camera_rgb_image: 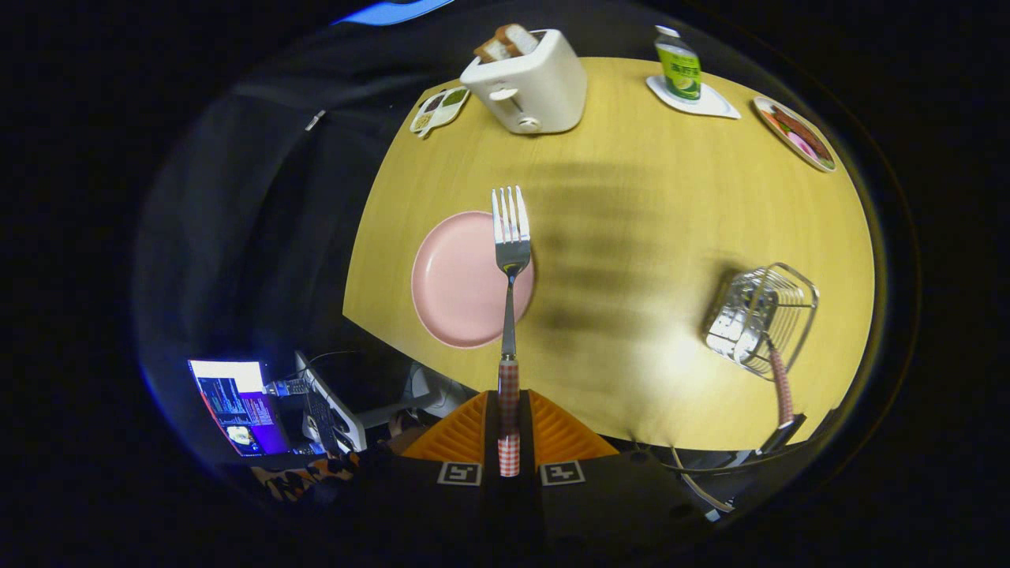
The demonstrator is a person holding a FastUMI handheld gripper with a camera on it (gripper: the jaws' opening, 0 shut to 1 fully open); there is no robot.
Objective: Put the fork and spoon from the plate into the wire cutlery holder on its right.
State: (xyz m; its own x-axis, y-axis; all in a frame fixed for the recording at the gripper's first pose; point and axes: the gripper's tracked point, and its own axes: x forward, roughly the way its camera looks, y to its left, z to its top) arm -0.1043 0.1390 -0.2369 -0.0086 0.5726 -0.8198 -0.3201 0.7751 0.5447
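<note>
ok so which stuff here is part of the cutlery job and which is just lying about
Job: fork, clamped by its handle in the gripper; pink plate; wire cutlery holder, a checked handle already in it.
Lying about: toaster, bottle, two snack dishes.

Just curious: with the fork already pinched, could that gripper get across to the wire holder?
Probably yes: the gripper is shut on the fork, and bare table lies between it and the wire holder.

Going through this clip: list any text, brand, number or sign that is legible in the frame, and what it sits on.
None can be read.
Bottle on the white coaster: green label with print, too small and blurred.
Laptop screen below the table: lines of text, too small.
Gripper, shut on the fork: two square black-and-white marker patterns by the fingers, no letters.
Toaster: no marking legible.
</note>
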